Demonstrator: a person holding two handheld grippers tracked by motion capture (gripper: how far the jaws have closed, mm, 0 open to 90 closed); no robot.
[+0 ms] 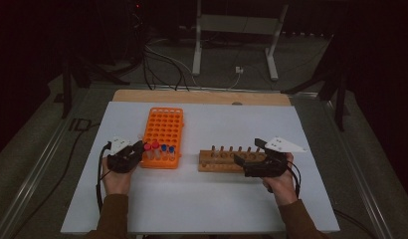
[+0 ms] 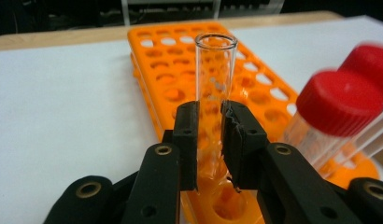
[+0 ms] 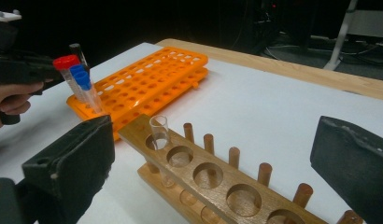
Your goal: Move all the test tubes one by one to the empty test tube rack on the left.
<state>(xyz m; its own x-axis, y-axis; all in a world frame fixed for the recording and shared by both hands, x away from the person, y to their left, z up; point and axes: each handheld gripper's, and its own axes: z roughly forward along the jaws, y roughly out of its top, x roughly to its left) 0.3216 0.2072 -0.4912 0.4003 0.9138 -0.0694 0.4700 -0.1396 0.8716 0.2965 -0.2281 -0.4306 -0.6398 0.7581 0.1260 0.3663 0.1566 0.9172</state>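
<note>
My left gripper (image 2: pixel 213 116) is shut on a clear, uncapped glass test tube (image 2: pixel 216 70), held upright over the near corner of the orange rack (image 2: pixel 180 79). The tube's lower end reaches down to a hole in the rack's near row. Red-capped tubes (image 2: pixel 339 105) stand in the rack just to its right. In the high view the left gripper (image 1: pixel 139 148) sits at the rack's (image 1: pixel 163 129) front left corner. My right gripper (image 3: pixel 217 154) stands wide open around the near end of the wooden rack (image 3: pixel 227 182), which has one clear tube (image 3: pixel 159 130) in its end hole.
Red-capped tubes (image 1: pixel 151 146) and blue-capped tubes (image 1: pixel 167 148) fill the orange rack's front row. The wooden rack (image 1: pixel 232 160) lies right of it, by the right gripper (image 1: pixel 248 152). A white mat (image 1: pixel 202 199) covers the table. Stand legs and cables are on the floor beyond.
</note>
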